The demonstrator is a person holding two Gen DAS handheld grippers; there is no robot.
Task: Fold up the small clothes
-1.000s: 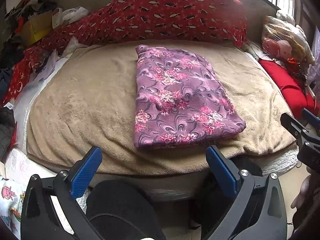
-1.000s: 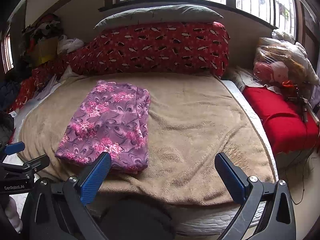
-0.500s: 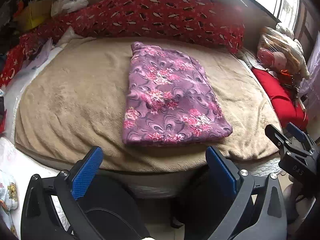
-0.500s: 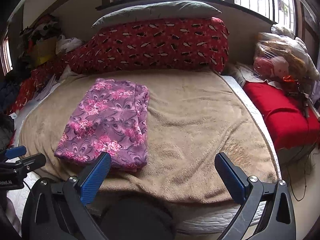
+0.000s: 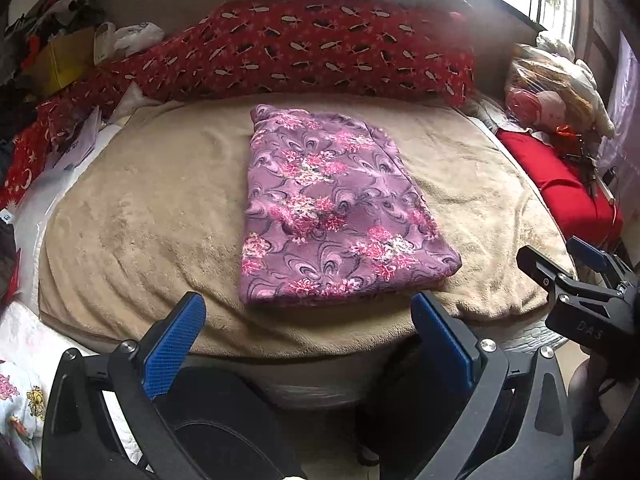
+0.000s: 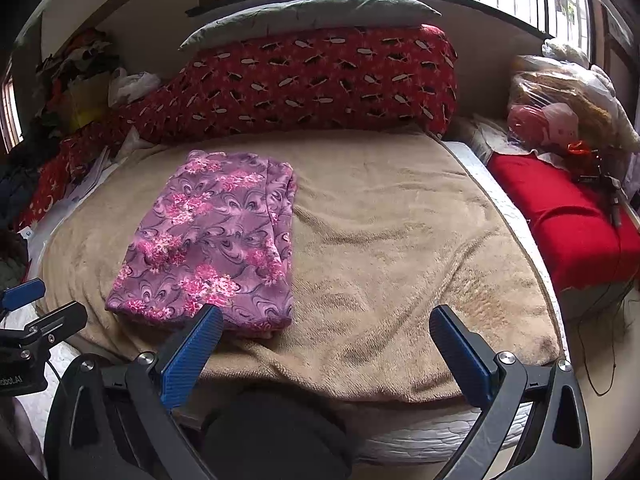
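A folded purple garment with pink flowers (image 5: 328, 208) lies flat on the tan blanket (image 5: 132, 216) of a bed, near its front edge. It also shows in the right wrist view (image 6: 216, 240), left of centre. My left gripper (image 5: 308, 316) is open and empty, held off the bed's front edge just short of the garment. My right gripper (image 6: 326, 328) is open and empty, over the blanket's front edge to the right of the garment. The right gripper also shows at the right of the left wrist view (image 5: 568, 268).
A long red patterned bolster (image 6: 320, 80) with a grey pillow (image 6: 312, 12) on top lies along the back. A red cushion (image 6: 568, 208) and plastic bags (image 6: 560, 96) stand at the right. Clutter is piled at the back left (image 5: 60, 52). The tan blanket (image 6: 400, 240) is bare right of the garment.
Both grippers stay open and empty. The left wrist view shifted and tilted slightly; the garment has not moved on the bed.
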